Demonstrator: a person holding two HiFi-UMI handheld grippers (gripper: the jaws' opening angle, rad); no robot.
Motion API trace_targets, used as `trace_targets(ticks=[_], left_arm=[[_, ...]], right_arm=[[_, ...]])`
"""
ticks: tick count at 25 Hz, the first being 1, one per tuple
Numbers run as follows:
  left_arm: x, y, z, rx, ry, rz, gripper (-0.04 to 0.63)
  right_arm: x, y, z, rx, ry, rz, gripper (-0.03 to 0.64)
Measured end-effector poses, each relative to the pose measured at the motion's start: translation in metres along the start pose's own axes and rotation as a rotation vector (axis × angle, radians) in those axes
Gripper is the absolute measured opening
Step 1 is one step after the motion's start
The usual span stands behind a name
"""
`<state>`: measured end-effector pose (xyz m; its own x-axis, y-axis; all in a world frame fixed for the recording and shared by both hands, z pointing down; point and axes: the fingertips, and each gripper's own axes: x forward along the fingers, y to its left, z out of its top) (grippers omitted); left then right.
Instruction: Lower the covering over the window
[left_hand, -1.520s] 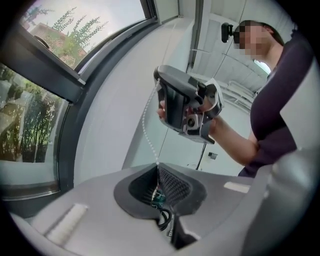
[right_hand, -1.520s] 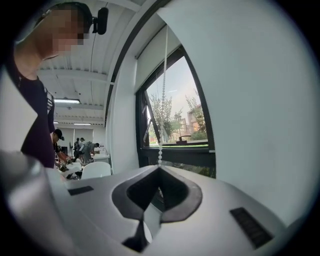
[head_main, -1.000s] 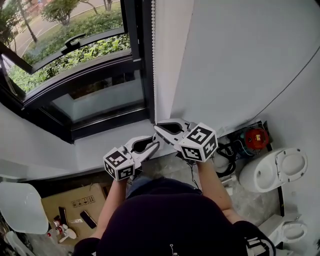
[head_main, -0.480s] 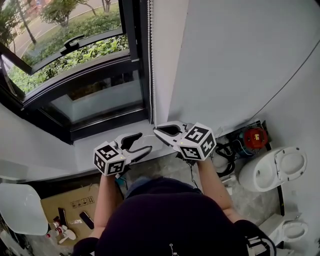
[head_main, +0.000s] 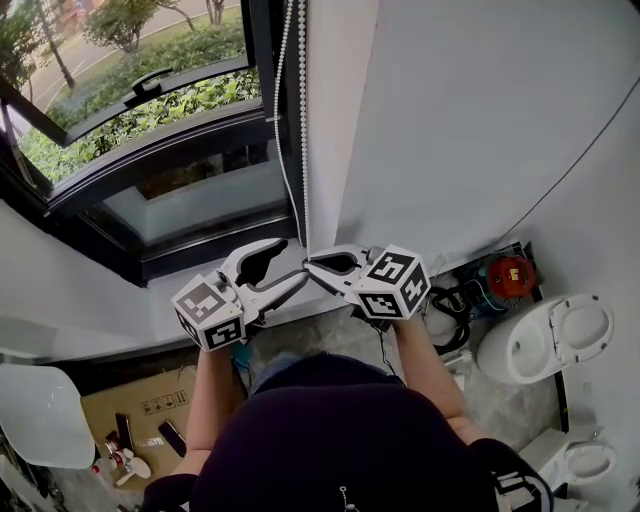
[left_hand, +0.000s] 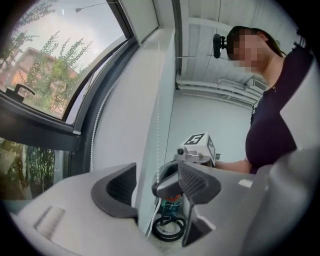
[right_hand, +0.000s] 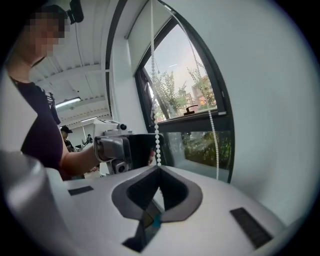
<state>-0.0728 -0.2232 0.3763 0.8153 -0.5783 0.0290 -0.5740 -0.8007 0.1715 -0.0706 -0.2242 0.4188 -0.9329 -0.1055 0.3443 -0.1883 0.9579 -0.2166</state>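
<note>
Pinching the bead chain (head_main: 303, 120) in the closed right gripper (head_main: 308, 264), with left gripper (head_main: 293, 260) spread wide beside it — clamp just above, pull straight down.

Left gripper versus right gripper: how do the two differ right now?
The left gripper has its jaws spread wide and grips nothing, while the right gripper is shut on the bead chain. In the head view, the left gripper comes in from the window side and the right gripper from the wall side. Both are pale grey, carry a marker cube and point at the same chain.
</note>
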Motion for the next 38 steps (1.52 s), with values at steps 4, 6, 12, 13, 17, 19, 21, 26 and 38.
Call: trace_targets(ticks=[4,6,12,13,17,19,21,26,38], left_arm=[[0.011,-0.011,0.016,0.03,-0.013,-0.043,0.265],[0.014,-0.015,0.021,0.031,-0.011,-0.054,0.255],[0.02,-0.027,0.025,0.03,-0.02,-0.1,0.176],[0.02,-0.028,0.025,0.027,-0.02,-0.104,0.169],[0.02,-0.028,0.024,0.022,-0.016,-0.109,0.147],[0.02,-0.028,0.024,0.022,-0.013,-0.108,0.137],[0.019,-0.028,0.023,0.02,-0.011,-0.11,0.123],[0.018,-0.028,0.024,0.013,-0.026,-0.111,0.079],[0.028,-0.034,0.011,-0.047,0.024,-0.171,0.02]], right_arm=[[0.009,0.011,-0.026,-0.027,0.103,0.045,0.012],[0.01,0.015,-0.033,-0.004,0.093,0.063,0.012],[0.004,0.029,-0.035,-0.007,0.091,0.158,0.012],[0.003,0.032,-0.035,-0.013,0.096,0.172,0.012],[0.005,0.035,-0.055,-0.087,0.215,0.168,0.012],[0.008,0.034,-0.068,-0.099,0.256,0.166,0.012],[0.008,0.035,-0.07,-0.068,0.233,0.177,0.012],[0.01,0.035,-0.069,-0.067,0.222,0.187,0.012],[0.001,0.016,-0.079,-0.129,0.289,0.11,0.012]])
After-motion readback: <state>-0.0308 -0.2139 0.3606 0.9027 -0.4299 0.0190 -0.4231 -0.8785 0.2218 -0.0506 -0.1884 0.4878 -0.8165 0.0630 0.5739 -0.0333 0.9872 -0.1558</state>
